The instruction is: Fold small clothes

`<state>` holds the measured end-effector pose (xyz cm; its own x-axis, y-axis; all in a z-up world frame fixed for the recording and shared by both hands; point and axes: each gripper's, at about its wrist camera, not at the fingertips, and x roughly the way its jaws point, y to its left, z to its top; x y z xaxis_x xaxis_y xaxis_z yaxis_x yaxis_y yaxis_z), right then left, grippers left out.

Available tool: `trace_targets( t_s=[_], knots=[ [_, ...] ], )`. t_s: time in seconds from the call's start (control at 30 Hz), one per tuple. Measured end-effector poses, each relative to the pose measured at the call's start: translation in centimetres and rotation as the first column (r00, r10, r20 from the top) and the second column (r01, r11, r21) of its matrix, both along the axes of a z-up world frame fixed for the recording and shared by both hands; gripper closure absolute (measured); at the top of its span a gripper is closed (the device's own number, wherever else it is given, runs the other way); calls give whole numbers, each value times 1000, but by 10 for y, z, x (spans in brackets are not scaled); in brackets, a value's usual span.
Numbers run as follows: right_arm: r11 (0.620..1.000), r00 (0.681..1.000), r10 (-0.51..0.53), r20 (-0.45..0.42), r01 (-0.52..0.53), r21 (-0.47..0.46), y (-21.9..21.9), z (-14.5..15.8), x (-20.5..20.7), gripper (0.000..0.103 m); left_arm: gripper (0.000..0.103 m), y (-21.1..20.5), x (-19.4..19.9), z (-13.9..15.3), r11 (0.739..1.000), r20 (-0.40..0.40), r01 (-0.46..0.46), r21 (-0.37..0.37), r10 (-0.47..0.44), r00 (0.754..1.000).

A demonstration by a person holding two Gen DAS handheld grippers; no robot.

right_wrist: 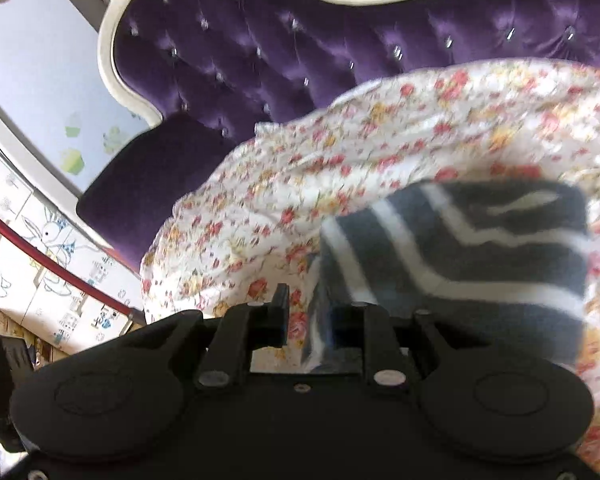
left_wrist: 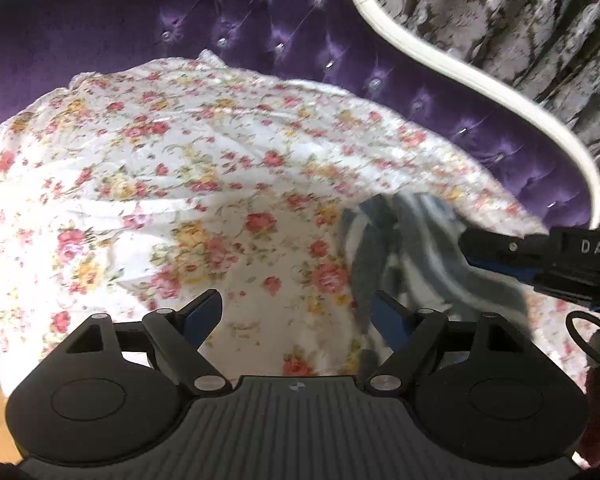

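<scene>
A small dark grey garment with white stripes (left_wrist: 412,248) lies rumpled on a white floral sheet (left_wrist: 160,168). My left gripper (left_wrist: 296,312) is open just left of the garment, with its right finger at the cloth's edge. My right gripper (left_wrist: 496,252) comes in from the right of the left wrist view, with its fingers against the garment. In the right wrist view the right gripper (right_wrist: 306,320) is partly closed, and the striped garment (right_wrist: 480,248) lies over its right finger; whether it pinches the cloth I cannot tell. The frames are blurred.
A purple tufted sofa back (left_wrist: 300,32) with a white curved frame (left_wrist: 460,64) rises behind the floral sheet (right_wrist: 300,184). Patterned curtains (left_wrist: 520,12) hang at the right. A cartoon-printed cabinet (right_wrist: 40,264) stands at the left of the sofa.
</scene>
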<state>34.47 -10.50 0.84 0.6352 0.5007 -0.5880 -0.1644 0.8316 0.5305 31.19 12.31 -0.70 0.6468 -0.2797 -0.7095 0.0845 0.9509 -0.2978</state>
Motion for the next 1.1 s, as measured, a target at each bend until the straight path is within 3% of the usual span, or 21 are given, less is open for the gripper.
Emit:
trace_targets(
  t_s=[0.2,0.23,0.3,0.33,0.47,0.73,0.87,0.97,1.1],
  knots=[
    [985,993,-73,92,86,-147,-34,9,-25,71,23,-16,-6,1,984,44,121,-127,-117,992],
    [978,990,-83,111,102,-183,-40,7,-32,63,23,-22,-7,0,981,49,143,-133,-137,989],
    [965,985,-94,143,125,-230,-48,3,-42,47,23,-33,-9,-2,974,55,186,-126,-180,982],
    [959,982,-99,159,137,-249,-52,-1,-48,43,23,-38,-11,-3,971,61,206,-119,-200,978],
    [943,977,-104,186,156,-295,-67,-15,-65,43,23,-57,-17,-10,958,71,272,-88,-266,961],
    [949,976,-89,197,143,-280,-88,-37,-85,43,30,-80,-24,-20,939,75,342,-20,-340,937],
    [957,974,-87,209,140,-255,-96,-46,-92,43,48,-86,-19,-29,939,57,343,-28,-341,938],
    [960,977,-84,196,132,-248,-100,-49,-93,43,90,-87,-17,-33,947,49,321,-15,-320,946],
    [961,976,-63,207,115,-253,-97,-46,-96,43,99,-82,-17,-33,954,64,294,-53,-291,955]
  ],
)
